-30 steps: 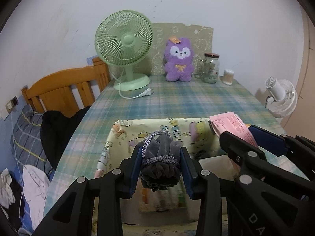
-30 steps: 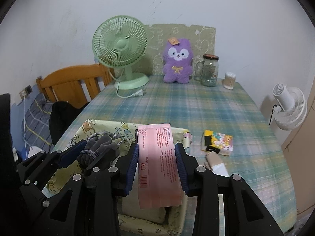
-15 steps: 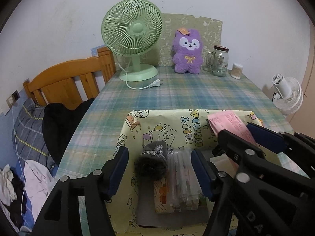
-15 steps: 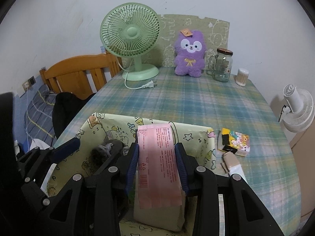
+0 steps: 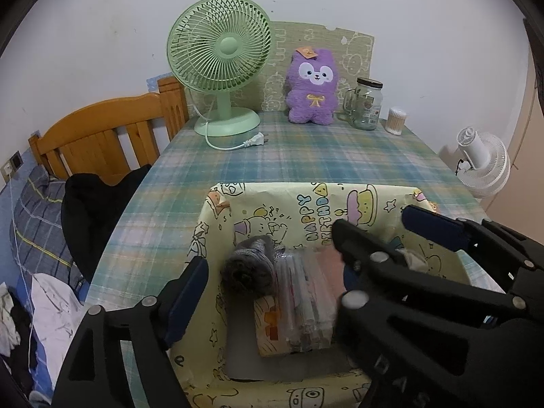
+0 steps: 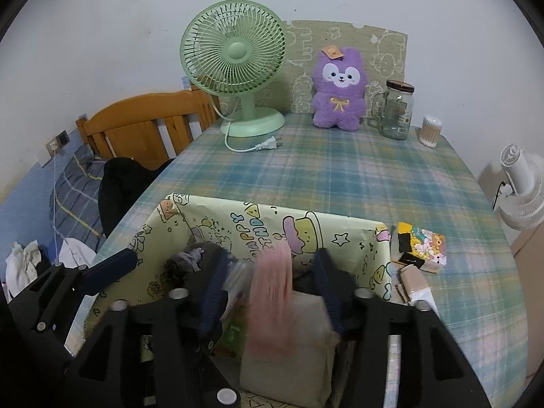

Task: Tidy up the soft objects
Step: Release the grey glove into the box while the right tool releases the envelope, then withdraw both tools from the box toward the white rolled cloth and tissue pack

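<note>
Two grippers, left (image 5: 272, 292) and right (image 6: 268, 289), jaws just spread, release grey scrunchie (image 5: 250, 270) and pink packet (image 6: 272, 292) into box (image 6: 343, 227); small packs (image 6: 421, 243) remain outside.

Pink packet (image 6: 272, 292) motion-blurred, print unreadable; right gripper (image 5: 391, 238) hides the box's (image 5: 217, 238) right half; box bottom possibly grey.
</note>
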`<action>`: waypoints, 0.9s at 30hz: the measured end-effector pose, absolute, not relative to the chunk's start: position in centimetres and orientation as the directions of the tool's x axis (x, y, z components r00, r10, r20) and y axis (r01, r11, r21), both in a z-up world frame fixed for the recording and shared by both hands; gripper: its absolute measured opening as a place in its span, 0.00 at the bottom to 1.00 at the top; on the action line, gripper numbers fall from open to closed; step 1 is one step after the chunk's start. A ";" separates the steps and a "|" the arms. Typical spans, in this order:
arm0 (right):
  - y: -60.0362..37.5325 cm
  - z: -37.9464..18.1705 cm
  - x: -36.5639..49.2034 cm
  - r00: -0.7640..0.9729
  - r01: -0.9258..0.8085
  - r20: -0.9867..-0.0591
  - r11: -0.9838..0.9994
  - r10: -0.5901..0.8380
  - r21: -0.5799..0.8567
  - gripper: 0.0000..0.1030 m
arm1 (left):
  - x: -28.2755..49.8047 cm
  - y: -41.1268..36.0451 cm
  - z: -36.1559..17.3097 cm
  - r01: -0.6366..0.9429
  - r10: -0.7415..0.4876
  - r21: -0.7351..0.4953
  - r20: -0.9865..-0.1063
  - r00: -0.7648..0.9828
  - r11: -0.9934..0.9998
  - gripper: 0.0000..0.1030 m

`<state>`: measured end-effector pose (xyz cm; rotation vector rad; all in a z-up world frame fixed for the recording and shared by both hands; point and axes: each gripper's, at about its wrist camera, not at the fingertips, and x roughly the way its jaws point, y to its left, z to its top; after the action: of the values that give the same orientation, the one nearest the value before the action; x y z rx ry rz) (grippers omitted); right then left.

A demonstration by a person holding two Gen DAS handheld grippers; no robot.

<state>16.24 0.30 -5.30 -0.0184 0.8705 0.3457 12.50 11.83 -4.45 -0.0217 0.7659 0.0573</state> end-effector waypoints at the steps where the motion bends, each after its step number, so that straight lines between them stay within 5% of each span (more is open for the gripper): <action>1: 0.3 -5.2 16.2 0.594 -0.304 -0.750 0.944 0.291 0.126 0.66 | 12.5 11.8 -4.4 -0.061 0.046 0.003 -0.691 0.721 0.998 0.83; 27: -4.4 -1.3 13.2 0.689 -0.247 -0.684 0.965 0.240 0.090 0.83 | 10.2 7.4 -1.5 -0.009 0.013 0.008 -0.618 0.786 1.000 0.96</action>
<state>13.21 -4.38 -1.30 -0.0095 0.7631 0.2723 10.16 7.37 -1.50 0.0050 0.6662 0.0118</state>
